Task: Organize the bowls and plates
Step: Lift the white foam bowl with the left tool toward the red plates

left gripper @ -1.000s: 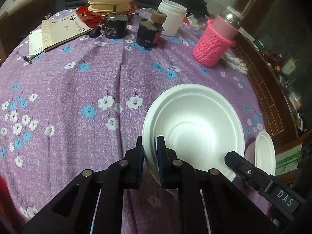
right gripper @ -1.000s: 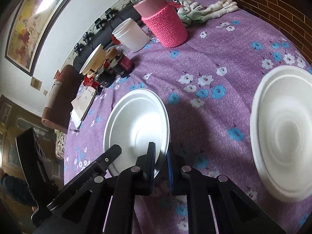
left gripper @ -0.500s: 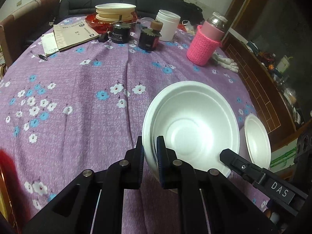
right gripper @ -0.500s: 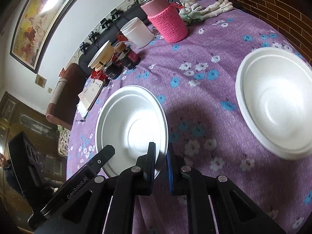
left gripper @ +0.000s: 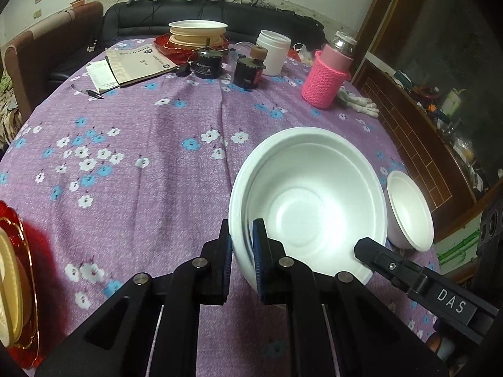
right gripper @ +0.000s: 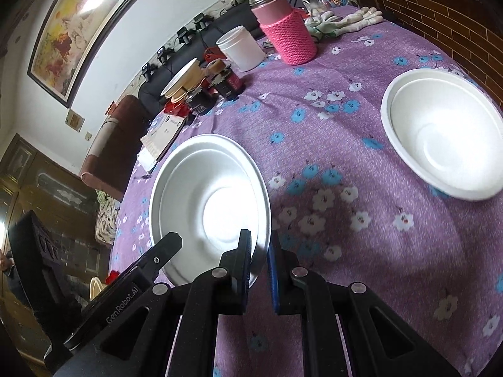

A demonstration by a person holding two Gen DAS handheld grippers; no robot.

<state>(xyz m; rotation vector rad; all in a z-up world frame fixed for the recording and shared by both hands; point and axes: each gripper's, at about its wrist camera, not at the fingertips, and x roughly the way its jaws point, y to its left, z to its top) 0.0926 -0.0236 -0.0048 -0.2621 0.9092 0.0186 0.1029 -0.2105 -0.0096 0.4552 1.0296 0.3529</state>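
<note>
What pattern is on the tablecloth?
Purple tablecloth with white and blue flowers, clearest in the left wrist view.

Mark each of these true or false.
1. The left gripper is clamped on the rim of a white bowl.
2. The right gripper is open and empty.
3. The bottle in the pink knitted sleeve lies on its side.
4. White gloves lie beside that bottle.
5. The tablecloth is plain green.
1. True: the left gripper is shut on the rim of the large white bowl.
2. False: the right gripper is shut on the rim of another white bowl.
3. False: the pink-sleeved bottle stands upright.
4. True: the white gloves lie next to it.
5. False: the tablecloth is purple with blue and white flowers.
</note>
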